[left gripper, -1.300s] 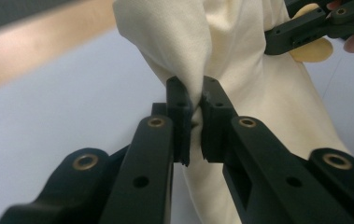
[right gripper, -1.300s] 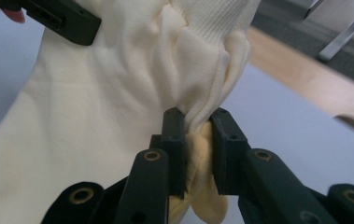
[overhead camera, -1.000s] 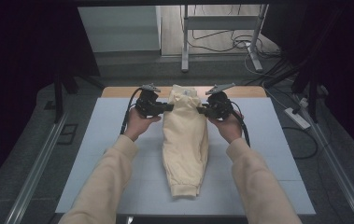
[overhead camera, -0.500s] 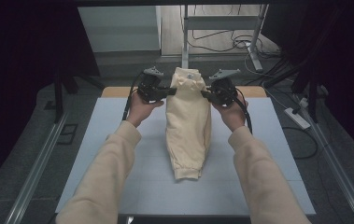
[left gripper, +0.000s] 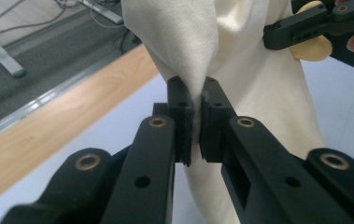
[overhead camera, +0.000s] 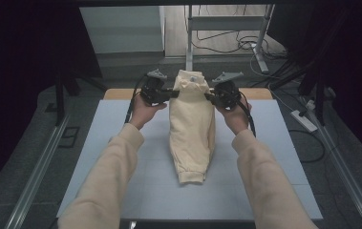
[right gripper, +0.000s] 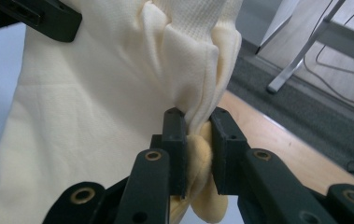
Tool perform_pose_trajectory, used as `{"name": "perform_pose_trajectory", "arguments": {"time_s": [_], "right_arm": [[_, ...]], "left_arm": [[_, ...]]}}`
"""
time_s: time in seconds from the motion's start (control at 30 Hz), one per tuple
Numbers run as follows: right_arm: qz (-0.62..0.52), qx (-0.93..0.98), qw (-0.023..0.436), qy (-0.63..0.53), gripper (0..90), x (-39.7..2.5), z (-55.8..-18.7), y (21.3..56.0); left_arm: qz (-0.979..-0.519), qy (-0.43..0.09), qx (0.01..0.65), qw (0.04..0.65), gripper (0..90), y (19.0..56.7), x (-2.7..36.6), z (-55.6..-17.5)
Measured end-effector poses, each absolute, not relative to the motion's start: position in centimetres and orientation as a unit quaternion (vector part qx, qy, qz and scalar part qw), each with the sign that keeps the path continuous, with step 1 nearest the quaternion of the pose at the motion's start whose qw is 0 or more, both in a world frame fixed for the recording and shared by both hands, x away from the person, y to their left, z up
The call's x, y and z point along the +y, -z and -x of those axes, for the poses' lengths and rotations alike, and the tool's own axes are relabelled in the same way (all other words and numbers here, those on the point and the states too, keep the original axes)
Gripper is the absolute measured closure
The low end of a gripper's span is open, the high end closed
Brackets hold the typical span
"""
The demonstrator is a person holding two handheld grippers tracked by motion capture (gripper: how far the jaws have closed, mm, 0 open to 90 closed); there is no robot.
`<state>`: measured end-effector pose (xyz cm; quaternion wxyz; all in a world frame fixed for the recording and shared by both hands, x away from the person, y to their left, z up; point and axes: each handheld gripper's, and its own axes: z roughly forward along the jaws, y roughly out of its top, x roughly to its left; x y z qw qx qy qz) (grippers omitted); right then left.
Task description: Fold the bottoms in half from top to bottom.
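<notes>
Cream garment (overhead camera: 191, 129), fleece-like, with a ribbed cuff or hem at its near end, hung from its top edge over the far middle of the desk (overhead camera: 121, 157); lower end trailed on the pale mat toward the near edge. Cloth was soft and limp: it folded into pleats at each pinch and sagged between them. Judged light, not slippery, not fragile; likely to swing and bunch if moved fast.

Left gripper (left gripper: 196, 126) had its jaws nearly closed on a thin fold of the garment's left top edge. Right gripper (right gripper: 197, 149) was clamped on a thicker, gathered wad at the right top edge, jaws kept a little apart by the bulk. In the high view both sat level, either side of the top.

Best hold seemed the seamed top edge or corners, where doubled cloth gives the jaws something to bite. A single layer might slip out under pull.

Wooden strip ran along the desk's far edge (overhead camera: 255, 93); grey floor (overhead camera: 121, 64) beyond.
</notes>
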<state>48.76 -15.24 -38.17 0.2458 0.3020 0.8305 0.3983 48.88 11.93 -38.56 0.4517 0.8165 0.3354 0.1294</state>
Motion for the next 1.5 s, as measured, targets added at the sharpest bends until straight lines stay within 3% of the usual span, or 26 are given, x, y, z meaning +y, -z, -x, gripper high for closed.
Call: {"name": "perform_pose_trajectory", "arguments": {"time_s": [0.23,1.5], "right_arm": [[-0.299,0.820,0.262,-0.412,77.2,-15.0,-49.1,37.1],[-0.304,0.837,0.222,-0.398,76.6,-16.0,-46.8,43.2]], "left_arm": [[-0.815,-0.136,0.332,0.455,84.2,37.5,12.1,-49.0],[-0.820,-0.093,0.331,0.457,83.9,43.9,11.6,-46.0]]}}
